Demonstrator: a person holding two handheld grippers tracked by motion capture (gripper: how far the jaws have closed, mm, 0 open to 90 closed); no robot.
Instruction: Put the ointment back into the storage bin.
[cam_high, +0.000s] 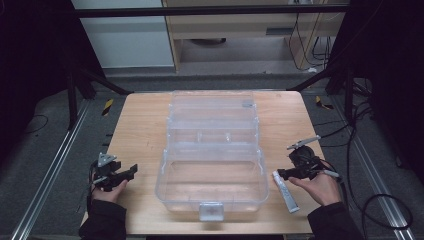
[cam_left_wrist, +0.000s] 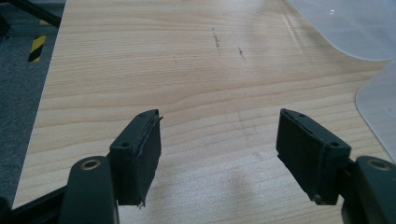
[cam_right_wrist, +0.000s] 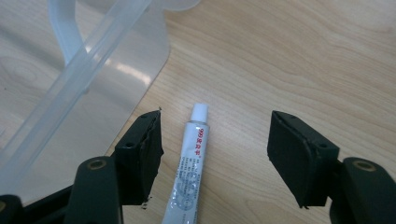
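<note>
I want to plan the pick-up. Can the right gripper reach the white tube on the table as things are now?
Probably yes. The right gripper is open, and the white tube lies flat between its jaws, beside the clear plastic box, with nothing on top.

Light wooden table carrying two things

The pale, wood-grained rectangular table (cam_high: 145, 130) is bearing a clear plastic hinged storage box (cam_high: 212, 155), which is lying open at its centre with a grey latch facing six o'clock. A small white glue tube with red lettering (cam_high: 285, 191) is lying flat at about four o'clock, just beside the box.
</note>
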